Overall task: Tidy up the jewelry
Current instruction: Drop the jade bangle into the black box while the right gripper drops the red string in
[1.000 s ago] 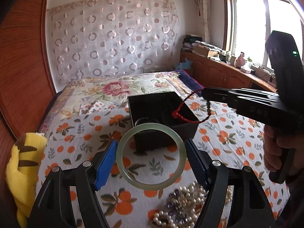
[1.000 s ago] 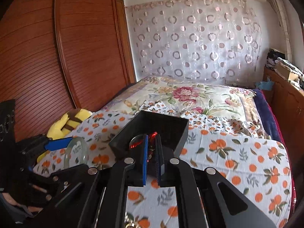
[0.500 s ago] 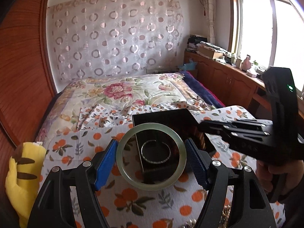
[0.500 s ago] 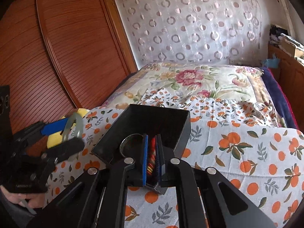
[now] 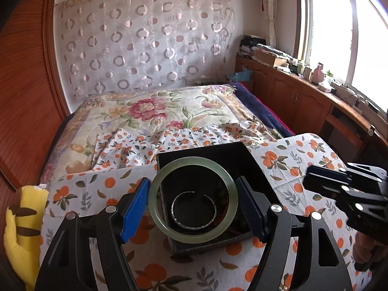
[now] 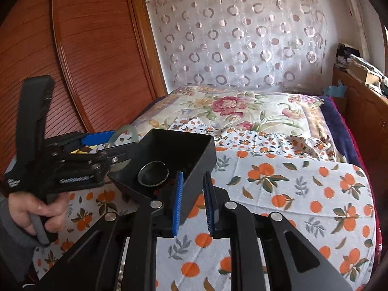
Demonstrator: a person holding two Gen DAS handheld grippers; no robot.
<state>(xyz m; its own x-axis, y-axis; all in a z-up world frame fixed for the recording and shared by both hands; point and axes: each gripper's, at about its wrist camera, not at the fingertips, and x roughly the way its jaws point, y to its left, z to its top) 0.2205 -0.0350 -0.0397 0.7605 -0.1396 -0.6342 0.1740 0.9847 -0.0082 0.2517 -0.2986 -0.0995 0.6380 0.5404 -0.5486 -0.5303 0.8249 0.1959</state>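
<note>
The fingers [image 5: 135, 208] of the left gripper [image 5: 192, 206] are closed on a pale green jade bangle [image 5: 192, 197], one blue pad pressing each side of the ring, and they hold it directly above the open black box [image 5: 252, 162] that stands on the bed [image 5: 303, 155]. One second ago the bangle was in front of the box, above the orange-print cover near a heap of pearl beads; now the box interior shows through the ring, so the bangle is in place to be lowered and released. Inside the box, a silver bracelet [image 5: 194, 212] lies flat on the bottom.

The right gripper [image 6: 194, 202] has also changed. One second ago its fingers were pressed together on a red cord bracelet over the box. Now they stand apart and hold nothing, with the near-right corner of the box showing between them. Some red colour [image 6: 157, 190] shows in the box beside the silver bracelet, so I judge that the cord piece is now delivered. This means two pieces seem to be stored and the bangle is the next one.

As for writing, there is a small white print on the left gripper's body in the right wrist view, but it is too blurred to read. No brand or label shows on the box.
</note>
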